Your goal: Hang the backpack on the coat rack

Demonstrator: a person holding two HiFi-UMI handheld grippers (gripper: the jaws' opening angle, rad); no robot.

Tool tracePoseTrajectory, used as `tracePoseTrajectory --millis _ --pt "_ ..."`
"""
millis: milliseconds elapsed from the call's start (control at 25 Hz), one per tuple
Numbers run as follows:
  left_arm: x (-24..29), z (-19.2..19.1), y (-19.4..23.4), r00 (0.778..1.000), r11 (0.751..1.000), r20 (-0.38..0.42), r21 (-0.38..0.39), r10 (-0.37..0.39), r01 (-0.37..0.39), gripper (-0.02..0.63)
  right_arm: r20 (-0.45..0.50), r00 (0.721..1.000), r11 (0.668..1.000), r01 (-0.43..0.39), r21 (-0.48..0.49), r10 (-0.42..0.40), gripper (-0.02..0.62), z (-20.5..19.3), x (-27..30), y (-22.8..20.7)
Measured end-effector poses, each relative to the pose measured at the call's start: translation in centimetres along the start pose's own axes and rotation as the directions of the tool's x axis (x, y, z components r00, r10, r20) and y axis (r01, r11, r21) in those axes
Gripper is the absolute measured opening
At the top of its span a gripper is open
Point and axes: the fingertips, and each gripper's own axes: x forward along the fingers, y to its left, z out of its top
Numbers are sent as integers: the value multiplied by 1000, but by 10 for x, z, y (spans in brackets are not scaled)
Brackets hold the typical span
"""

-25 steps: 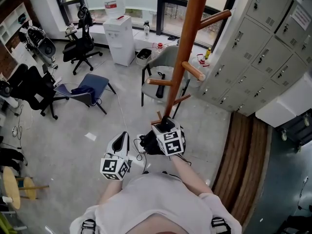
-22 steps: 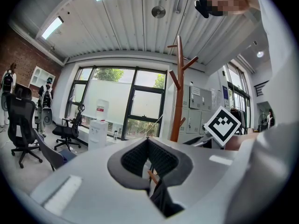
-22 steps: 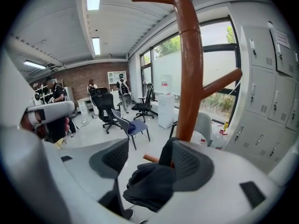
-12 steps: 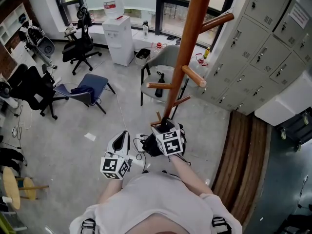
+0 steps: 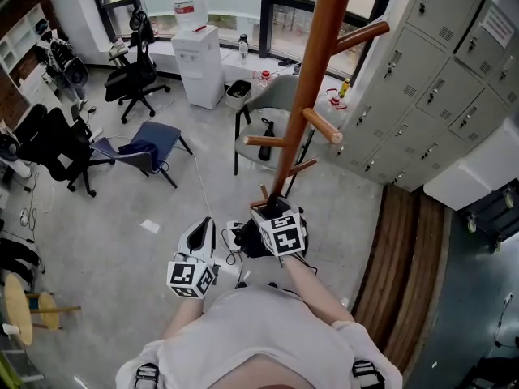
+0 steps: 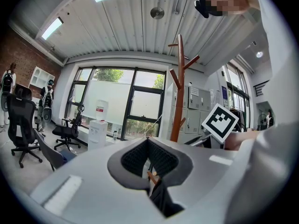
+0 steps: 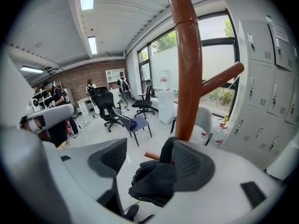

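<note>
The right gripper (image 7: 149,146) is seen with its jaws spread wide; they have just been opening. The backpack (image 7: 152,181), a dark bundle, sits in the gap between them but is not pinched. Its strap (image 7: 167,153) runs up close beside the right-hand pad (image 7: 189,160); contact there cannot be ruled out, as the view is tight.

The strap appears looped over a low peg (image 7: 150,156) of the coat rack (image 7: 189,78), and the bag hangs below that peg, close to the brown pole. In the head view the bag is shown as a dark mass near the rack's foot, just left of the right gripper's marker cube (image 5: 280,235).

The left gripper (image 6: 148,143) is held level off to the side, pads pressed together on nothing, and takes no part.

Judged from this: the release step is in hand and the hang looks nearly done. A clean pull-back of the right gripper is called for next. Snagging the strap and lifting it off the peg is the risk.
</note>
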Motion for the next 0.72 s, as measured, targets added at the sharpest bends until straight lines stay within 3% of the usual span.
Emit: tracePoseTrajectory --millis 440,720 --pt "5 -1 -1 1000 1000 2 -2 3 -3 10 -11 1000 1000 -24 18 24 296 2 0 -1" --pt "5 -2 0 1000 1000 -2 -5 -9 9 10 131 990 998 64 -26 -60 296 45 -26 -16"
